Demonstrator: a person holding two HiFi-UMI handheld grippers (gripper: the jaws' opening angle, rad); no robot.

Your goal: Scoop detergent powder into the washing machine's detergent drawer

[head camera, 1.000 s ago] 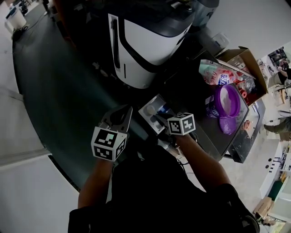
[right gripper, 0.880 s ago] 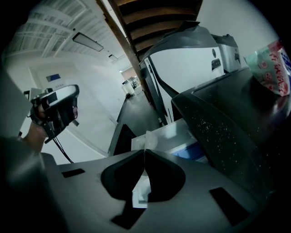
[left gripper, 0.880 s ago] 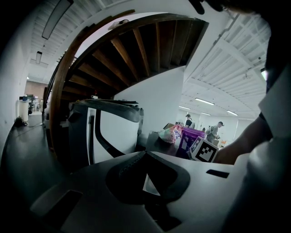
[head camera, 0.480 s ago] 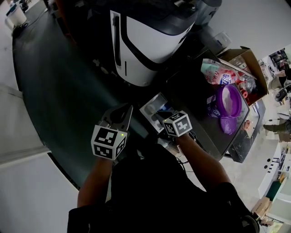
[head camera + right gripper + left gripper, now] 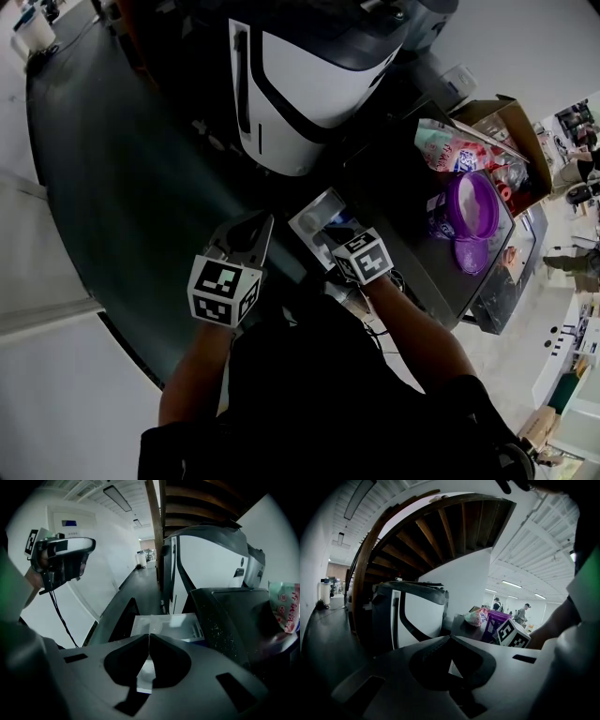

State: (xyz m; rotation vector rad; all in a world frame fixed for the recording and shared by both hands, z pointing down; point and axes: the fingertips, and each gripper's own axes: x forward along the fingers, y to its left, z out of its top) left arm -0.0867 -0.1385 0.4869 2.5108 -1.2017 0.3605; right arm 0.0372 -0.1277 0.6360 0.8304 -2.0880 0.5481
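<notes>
Two tools are held just in front of the person, each with a marker cube at its back. The left tool [image 5: 247, 231] [image 5: 450, 638] is nearest and to the left, out over the dark floor [image 5: 122, 187]. Its jaws meet at the tips and hold nothing.

Just right of it, the right tool [image 5: 330, 240] [image 5: 149, 637] has its jaws pressed together on the flat handle of a pale, see-through scoop [image 5: 146, 670]. The scoop's round bowl pokes out past the tips, right over the detergent drawer [image 5: 313, 221] [image 5: 174, 623]. This drawer is pulled open and sticks out from the near-left corner of the dark bench [image 5: 398, 192] [image 5: 234, 616]. I cannot tell whether there is powder in the bowl. White specks dot the bench top beside the drawer.

Farther right on the bench stands a purple tub [image 5: 469, 206] with its purple lid [image 5: 471, 256] lying off, just on the near side. Beyond the tub lies a pink-and-teal detergent bag [image 5: 445, 147] [image 5: 283, 606]. It carries red print that is too blurred to read. An open cardboard box [image 5: 511, 122] sits just past the bag, at the far right.

Farthest off, to the left of the bench, rises a white-and-black machine [image 5: 305, 80] [image 5: 206, 557].
</notes>
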